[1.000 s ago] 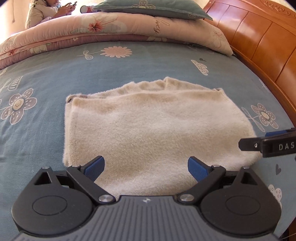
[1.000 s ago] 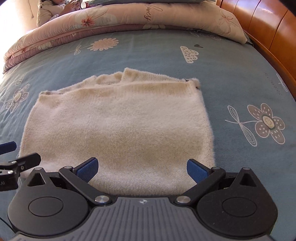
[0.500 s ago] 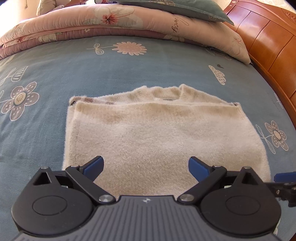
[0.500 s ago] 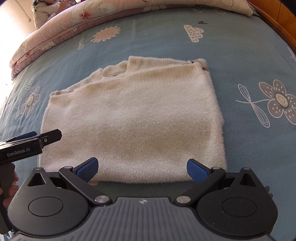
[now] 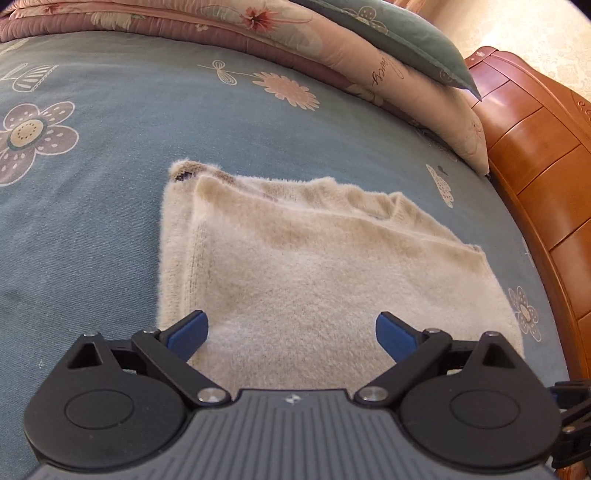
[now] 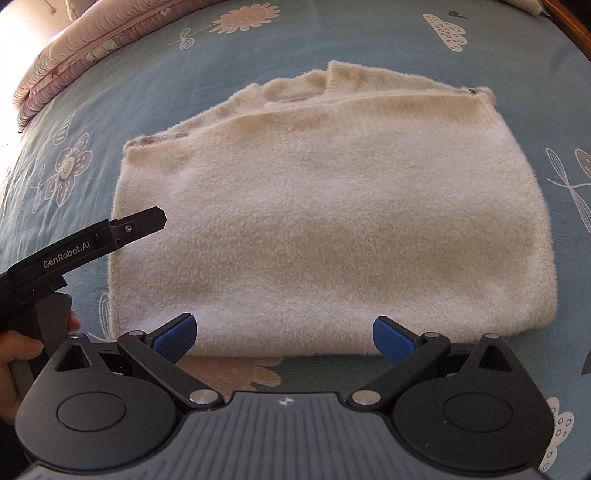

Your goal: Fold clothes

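Folded sweater on bed; both tools spread and empty.

The bed [image 6: 369,33] (blue floral sheet) carries a cream sweater [image 6: 332,221] lying as a flat layered rectangle near its headboard-side edge; folding looks largely complete. Left tool [image 5: 291,328] and right tool [image 6: 282,334] hover over its near hem, gripping nothing.

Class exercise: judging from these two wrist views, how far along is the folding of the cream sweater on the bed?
Done: the cream sweater lies folded into a compact rectangle on the blue bedsheet. In hand: nothing; left gripper and right gripper are open. Left: perhaps one final fold.
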`<state>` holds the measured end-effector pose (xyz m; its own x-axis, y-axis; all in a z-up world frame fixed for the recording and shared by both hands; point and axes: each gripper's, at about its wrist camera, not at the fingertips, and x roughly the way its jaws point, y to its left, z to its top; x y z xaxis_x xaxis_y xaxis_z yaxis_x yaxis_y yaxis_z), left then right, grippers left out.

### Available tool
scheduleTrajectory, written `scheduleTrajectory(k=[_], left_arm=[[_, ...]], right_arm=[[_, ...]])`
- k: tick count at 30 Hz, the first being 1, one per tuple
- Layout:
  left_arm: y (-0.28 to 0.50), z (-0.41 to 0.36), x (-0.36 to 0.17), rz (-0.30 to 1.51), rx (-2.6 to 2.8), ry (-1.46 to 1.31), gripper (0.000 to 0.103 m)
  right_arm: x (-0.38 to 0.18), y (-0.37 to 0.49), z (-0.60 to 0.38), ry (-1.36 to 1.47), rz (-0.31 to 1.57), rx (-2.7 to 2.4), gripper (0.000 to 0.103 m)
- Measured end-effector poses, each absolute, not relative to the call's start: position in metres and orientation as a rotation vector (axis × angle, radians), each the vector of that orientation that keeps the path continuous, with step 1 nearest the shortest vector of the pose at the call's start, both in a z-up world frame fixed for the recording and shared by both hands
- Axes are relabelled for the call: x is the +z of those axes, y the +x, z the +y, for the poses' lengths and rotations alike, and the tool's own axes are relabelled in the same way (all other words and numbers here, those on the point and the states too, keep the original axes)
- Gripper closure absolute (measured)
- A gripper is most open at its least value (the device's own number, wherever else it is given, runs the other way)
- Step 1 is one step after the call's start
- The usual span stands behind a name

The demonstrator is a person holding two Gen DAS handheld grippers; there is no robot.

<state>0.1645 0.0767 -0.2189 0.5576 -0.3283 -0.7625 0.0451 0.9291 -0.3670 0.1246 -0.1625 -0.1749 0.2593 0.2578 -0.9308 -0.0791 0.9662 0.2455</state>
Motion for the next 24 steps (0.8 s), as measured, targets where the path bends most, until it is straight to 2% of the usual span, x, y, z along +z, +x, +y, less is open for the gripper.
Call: scheduleTrajectory(k=[7, 14, 21, 24], left_arm=[[0.169, 0.108, -0.200, 0.913, -0.206, -0.314, 0.007], [0.198, 0.071, -0.202, 0.855, -0.211, -0.286, 0.006], [0.205, 0.067, -0.231, 0.938, -0.205, -0.315, 0.006], [0.200, 0.074, -0.222, 0.922, -0.198, -0.292, 0.006]], right_arm=[[-0.186, 0.129, -0.134, 0.115, 1.278, 0.329, 0.000], [-0.207, 0.126, -0.136, 0.112, 1.283, 0.406, 0.000], [-0.212, 0.123, -0.173, 0.131, 1.270, 0.431, 0.000], [-0.214, 0.126, -0.188, 0.157, 1.267, 0.411, 0.000]])
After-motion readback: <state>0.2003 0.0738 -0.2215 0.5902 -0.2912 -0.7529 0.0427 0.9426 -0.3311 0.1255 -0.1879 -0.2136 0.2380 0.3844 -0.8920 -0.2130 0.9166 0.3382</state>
